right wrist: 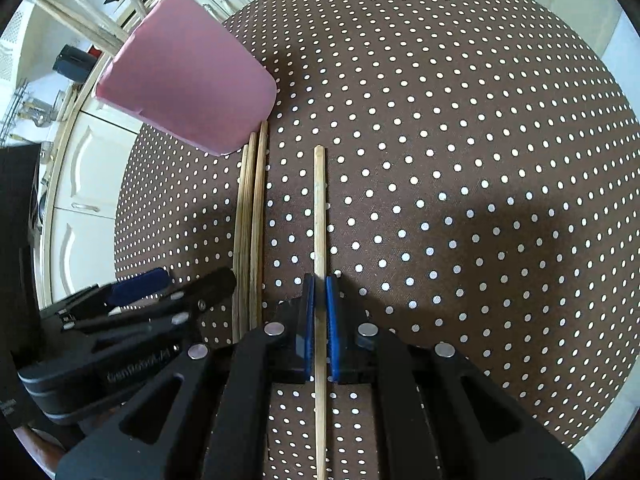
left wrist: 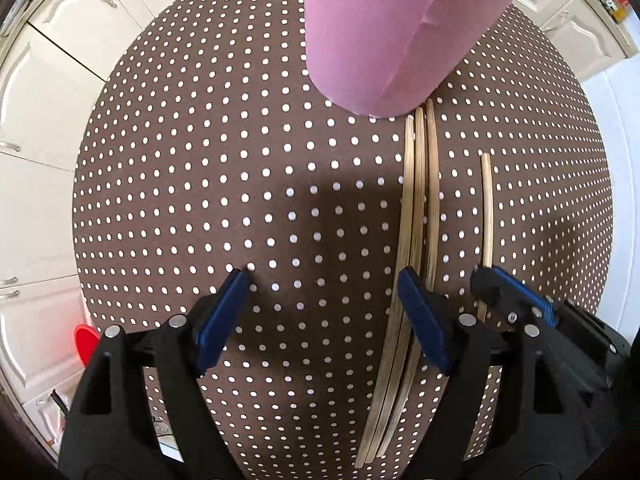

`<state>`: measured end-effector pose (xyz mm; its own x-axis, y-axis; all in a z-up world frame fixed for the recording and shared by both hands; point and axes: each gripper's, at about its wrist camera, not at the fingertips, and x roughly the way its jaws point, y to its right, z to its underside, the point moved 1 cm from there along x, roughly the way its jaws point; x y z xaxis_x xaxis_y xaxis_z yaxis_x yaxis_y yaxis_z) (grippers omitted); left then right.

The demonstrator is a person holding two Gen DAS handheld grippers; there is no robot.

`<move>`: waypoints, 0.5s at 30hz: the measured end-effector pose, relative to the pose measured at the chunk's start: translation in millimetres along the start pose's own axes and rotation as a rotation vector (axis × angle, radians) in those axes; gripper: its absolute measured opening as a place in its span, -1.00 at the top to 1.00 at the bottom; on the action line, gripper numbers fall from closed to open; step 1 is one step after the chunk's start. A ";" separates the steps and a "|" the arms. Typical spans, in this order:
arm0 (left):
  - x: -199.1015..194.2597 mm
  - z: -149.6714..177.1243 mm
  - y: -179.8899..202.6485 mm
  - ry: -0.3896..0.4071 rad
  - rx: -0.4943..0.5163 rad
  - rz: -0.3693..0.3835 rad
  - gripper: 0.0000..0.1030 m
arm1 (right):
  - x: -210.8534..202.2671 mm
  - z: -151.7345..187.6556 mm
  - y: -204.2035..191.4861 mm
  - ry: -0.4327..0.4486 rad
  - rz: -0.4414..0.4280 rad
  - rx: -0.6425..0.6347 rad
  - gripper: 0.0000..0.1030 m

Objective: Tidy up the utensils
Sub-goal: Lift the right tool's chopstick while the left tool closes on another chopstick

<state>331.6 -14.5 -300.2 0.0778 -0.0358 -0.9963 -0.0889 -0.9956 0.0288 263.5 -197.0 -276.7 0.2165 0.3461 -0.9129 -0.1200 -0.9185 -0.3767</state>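
Observation:
A pink cup (left wrist: pixel 392 32) stands on the brown dotted tablecloth (left wrist: pixel 200 184). In the right wrist view the pink cup (right wrist: pixel 188 84) holds several wooden sticks (right wrist: pixel 80 24). Three chopsticks (left wrist: pixel 416 208) lie side by side just below the cup, also seen in the right wrist view (right wrist: pixel 250 220). A single chopstick (right wrist: pixel 320 216) lies to their right. My right gripper (right wrist: pixel 320 284) is shut on this single chopstick, which also shows in the left wrist view (left wrist: pixel 487 208). My left gripper (left wrist: pixel 324 280) is open and empty, its right finger over the three chopsticks.
White cabinet doors (left wrist: pixel 48 128) surround the round table on the left and back. A red object (left wrist: pixel 84 344) shows past the table's left edge. The left gripper's body (right wrist: pixel 120 320) sits close beside my right gripper.

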 end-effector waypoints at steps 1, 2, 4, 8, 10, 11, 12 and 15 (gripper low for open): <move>0.2 -2.3 3.0 -0.005 0.007 -0.007 -0.51 | -0.1 -0.1 0.0 0.000 -0.007 0.006 0.92; 0.1 -3.7 5.4 -0.011 0.016 -0.014 -0.50 | -1.3 0.2 3.1 -0.001 -0.017 0.012 0.92; -0.6 -7.5 13.1 -0.024 0.045 -0.020 -0.50 | 1.8 0.5 5.6 -0.001 -0.029 0.020 0.92; 2.2 1.7 24.0 -0.076 0.061 0.004 -0.50 | 0.9 1.8 12.7 -0.001 -0.045 0.031 0.93; 5.7 6.9 25.1 -0.110 0.067 0.025 -0.50 | -0.6 2.4 15.5 -0.001 -0.049 0.030 0.93; 7.5 9.2 25.9 -0.116 0.068 0.030 -0.50 | -1.1 2.4 16.3 -0.002 -0.050 0.028 0.93; 7.9 11.0 27.8 -0.106 0.070 0.031 -0.50 | -1.0 2.0 17.4 -0.004 -0.053 0.028 0.93; 14.1 16.3 40.3 -0.100 0.102 -0.028 -0.51 | -2.9 2.1 17.5 -0.006 -0.049 0.024 0.93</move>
<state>312.9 -53.7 -314.4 -0.0173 0.0057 -0.9998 -0.1892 -0.9819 -0.0023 258.7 -213.8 -281.0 0.2172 0.3920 -0.8939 -0.1323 -0.8955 -0.4249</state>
